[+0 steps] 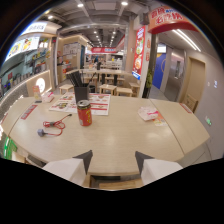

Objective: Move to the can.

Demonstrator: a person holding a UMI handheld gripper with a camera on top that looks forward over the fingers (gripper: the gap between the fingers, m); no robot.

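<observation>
A red can (84, 112) stands upright on a light wooden table (125, 135), beyond my fingers and a little to the left of them. My gripper (113, 157) is open over the table's near edge, with nothing between its two dark fingertips (85, 159). A clear stretch of tabletop lies between the fingers and the can.
A black holder of chopsticks (79, 90) stands just behind the can, with printed menus (97, 102) beside it. A red cable with a plug (52, 126) lies left of the can. A paper packet (149, 115) sits to the right. More tables and stools (107, 82) stand farther back.
</observation>
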